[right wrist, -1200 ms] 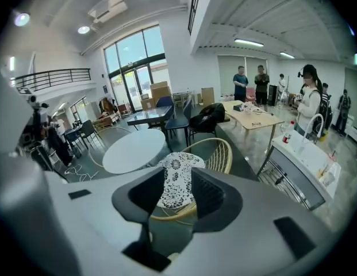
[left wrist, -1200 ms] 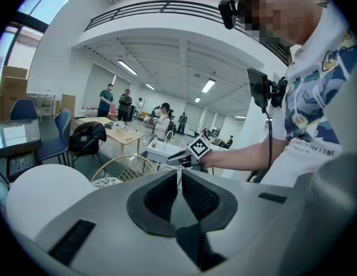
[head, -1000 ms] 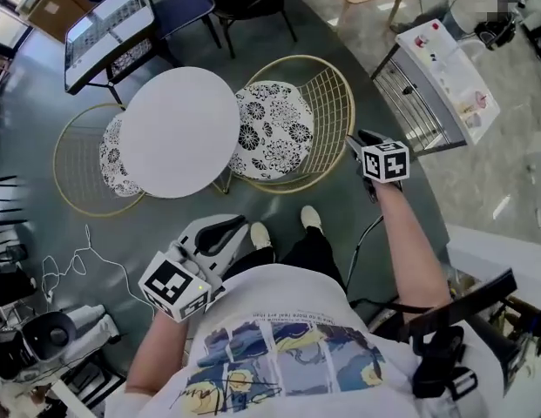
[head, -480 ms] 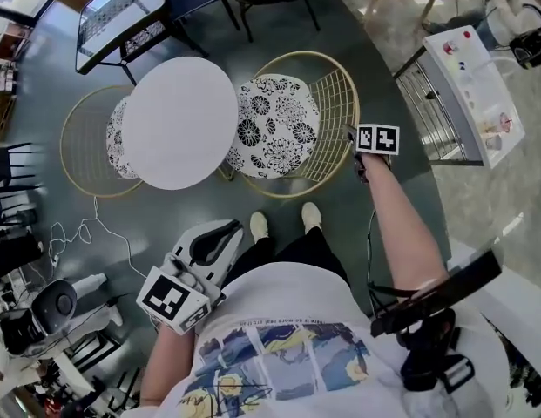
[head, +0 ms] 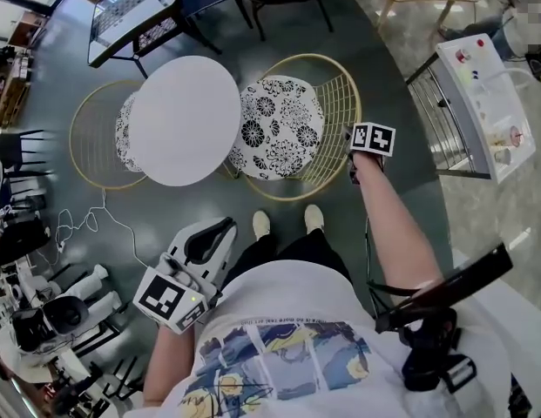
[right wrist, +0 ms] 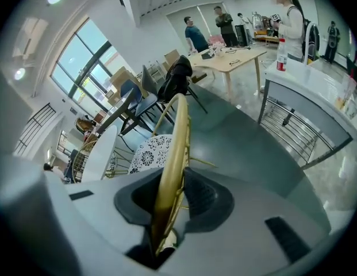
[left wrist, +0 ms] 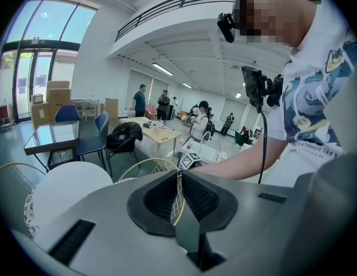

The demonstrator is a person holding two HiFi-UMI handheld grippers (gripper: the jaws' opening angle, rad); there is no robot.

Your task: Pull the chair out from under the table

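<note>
Right gripper [right wrist: 173, 188] has just been closing its jaws on the gold rim of the chair [head: 283, 129], the rim running straight through the gap from near to far. The seat lies beyond it, part tucked under the round table [head: 185, 120], so the pull should probably come back towards the person. Left gripper [head: 219, 233] hangs clenched on nothing, well apart from the chair.
</note>
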